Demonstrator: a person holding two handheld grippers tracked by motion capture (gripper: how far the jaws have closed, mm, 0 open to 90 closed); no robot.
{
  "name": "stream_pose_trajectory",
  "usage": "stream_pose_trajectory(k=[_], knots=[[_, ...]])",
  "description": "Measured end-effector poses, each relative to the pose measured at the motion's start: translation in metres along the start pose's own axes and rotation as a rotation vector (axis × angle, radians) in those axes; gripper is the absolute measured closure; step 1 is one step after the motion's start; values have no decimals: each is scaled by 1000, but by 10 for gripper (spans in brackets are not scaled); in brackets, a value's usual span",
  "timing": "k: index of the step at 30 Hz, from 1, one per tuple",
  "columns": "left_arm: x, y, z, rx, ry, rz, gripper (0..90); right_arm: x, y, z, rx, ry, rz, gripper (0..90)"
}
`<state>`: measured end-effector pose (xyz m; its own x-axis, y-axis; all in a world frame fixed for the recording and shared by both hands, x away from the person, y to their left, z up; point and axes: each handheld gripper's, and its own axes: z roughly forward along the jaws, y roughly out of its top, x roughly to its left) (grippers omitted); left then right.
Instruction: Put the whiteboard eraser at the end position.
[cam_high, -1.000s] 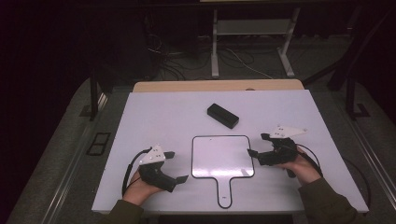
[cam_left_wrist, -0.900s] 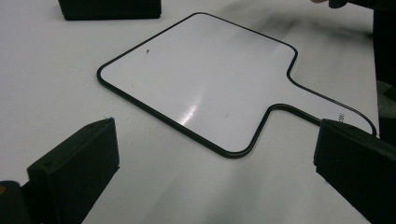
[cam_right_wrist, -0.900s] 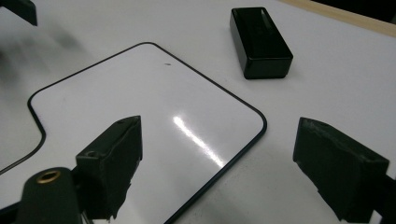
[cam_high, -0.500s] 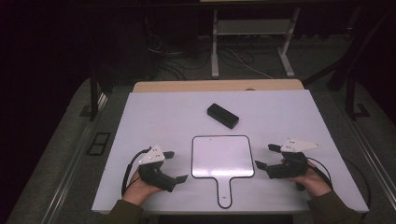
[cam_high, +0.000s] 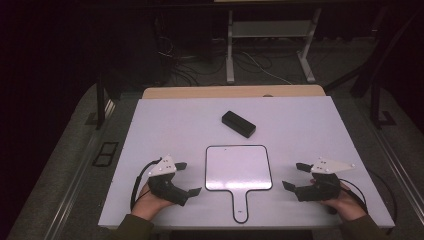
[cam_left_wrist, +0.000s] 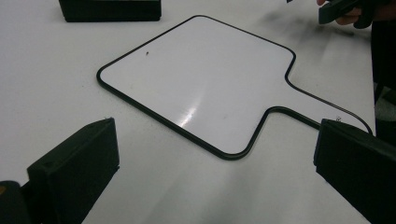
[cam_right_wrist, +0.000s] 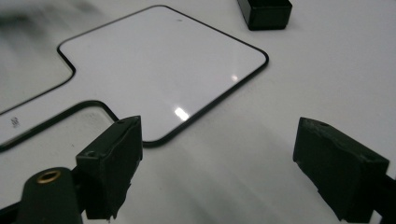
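The whiteboard paddle (cam_high: 239, 168) lies flat on the white counter (cam_high: 310, 120), near the front edge and midway between the two grippers. Its handle (cam_high: 240, 205) points toward the person, and a thin black rim runs around its white face. In the left gripper view the paddle (cam_left_wrist: 201, 79) sits ahead of the jaws; in the right gripper view the paddle (cam_right_wrist: 159, 65) sits ahead and to the left.

A black box (cam_high: 238, 124) rests on the counter beyond the paddle, well apart from both grippers. It appears at the top edge of the left gripper view (cam_left_wrist: 109, 9) and of the right gripper view (cam_right_wrist: 265, 13).

The left gripper (cam_high: 188, 177) is held low at the left of the paddle, just beside it. Its jaws are released, spread wide, with nothing between them. The left hand (cam_high: 150, 200) wraps the grip from behind.

The right gripper (cam_high: 295, 176) is held low at the right of the paddle, near it. Its jaws are likewise released and hold nothing. The right hand (cam_high: 344, 202) wraps the grip.
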<state>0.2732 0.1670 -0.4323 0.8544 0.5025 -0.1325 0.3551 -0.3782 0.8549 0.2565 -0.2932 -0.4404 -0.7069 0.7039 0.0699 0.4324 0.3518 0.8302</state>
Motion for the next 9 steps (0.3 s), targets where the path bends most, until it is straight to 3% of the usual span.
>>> stream_pose_trajectory(k=[9], knots=[[0, 0, 0, 6, 1, 2, 0, -4, -3, -2, 0, -15, 9, 144]])
